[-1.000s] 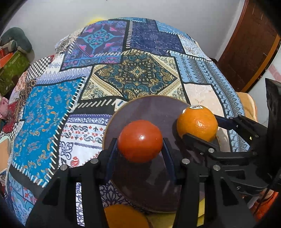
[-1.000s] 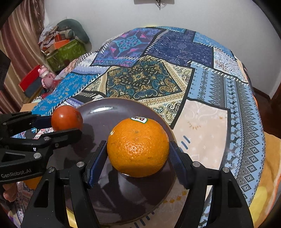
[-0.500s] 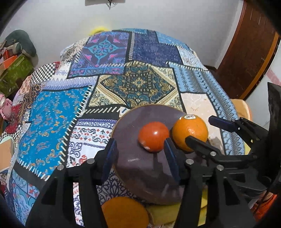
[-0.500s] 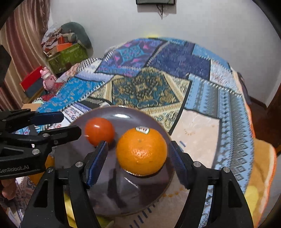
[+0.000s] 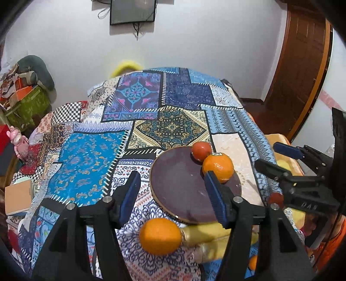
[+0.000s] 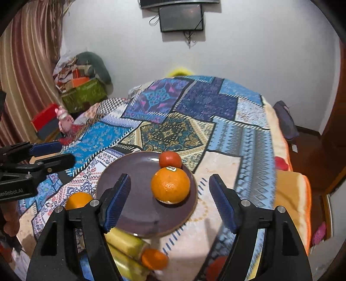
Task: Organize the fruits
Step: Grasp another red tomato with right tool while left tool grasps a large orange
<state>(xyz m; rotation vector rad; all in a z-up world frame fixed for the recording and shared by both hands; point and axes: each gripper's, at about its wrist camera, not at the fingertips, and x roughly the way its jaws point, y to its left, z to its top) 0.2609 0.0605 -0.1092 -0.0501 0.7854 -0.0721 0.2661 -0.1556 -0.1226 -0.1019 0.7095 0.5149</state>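
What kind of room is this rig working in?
Probably a bedroom at home: the dark round plate of fruit sits on a patchwork-patterned quilt spread over what looks like a bed, a small dark wall-mounted screen hangs above, and a striped brown curtain hangs at one side.

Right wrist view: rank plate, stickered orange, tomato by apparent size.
1. plate
2. stickered orange
3. tomato
The tomato sits a bit farther from the camera, but the gap looks real.
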